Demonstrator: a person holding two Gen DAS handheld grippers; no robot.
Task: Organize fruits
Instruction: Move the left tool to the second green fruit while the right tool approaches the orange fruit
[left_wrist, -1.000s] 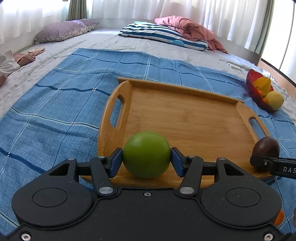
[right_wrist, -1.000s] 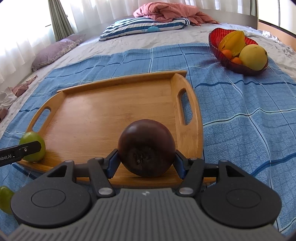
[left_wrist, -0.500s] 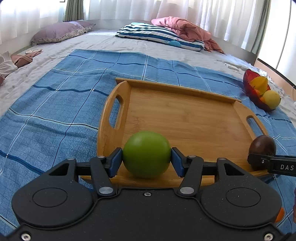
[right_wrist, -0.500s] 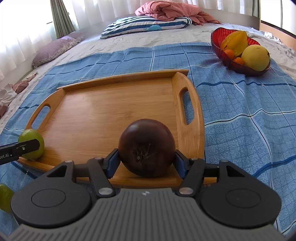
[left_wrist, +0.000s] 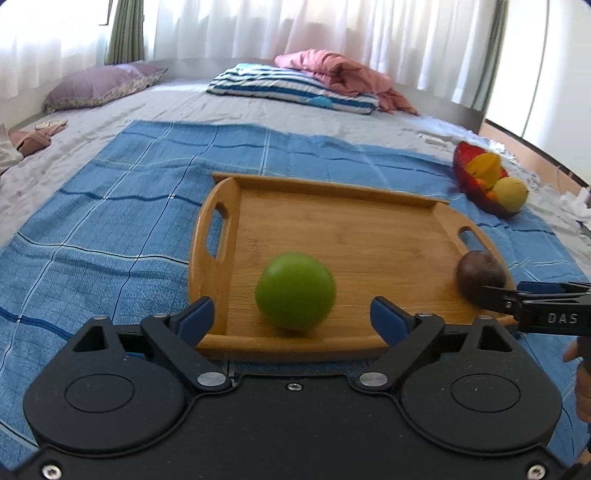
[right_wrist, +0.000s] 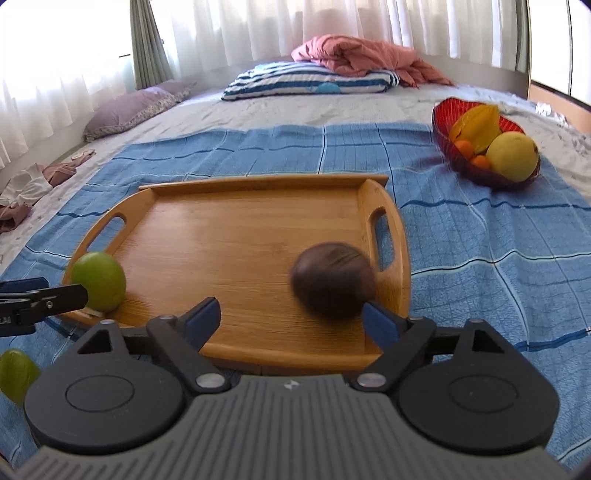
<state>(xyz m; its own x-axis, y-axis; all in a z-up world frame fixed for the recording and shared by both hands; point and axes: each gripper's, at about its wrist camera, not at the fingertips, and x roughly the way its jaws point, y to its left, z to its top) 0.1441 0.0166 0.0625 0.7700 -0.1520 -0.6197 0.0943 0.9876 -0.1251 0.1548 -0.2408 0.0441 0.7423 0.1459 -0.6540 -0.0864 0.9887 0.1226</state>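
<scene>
Green and smooth, the round fruit (left_wrist: 295, 291) sits at six o'clock on our wooden tray (left_wrist: 354, 236), freed as our left gripper (left_wrist: 292, 318) just spread; our right gripper (right_wrist: 291, 319) likewise spread off the dark fruit (right_wrist: 332, 280). Blue checked cloth (left_wrist: 110, 221) covers the bed.

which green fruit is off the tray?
The smaller green fruit at the lower left of the right wrist view: it lies on the blue cloth. The larger green fruit sits inside the wooden tray, near its left handle.
</scene>
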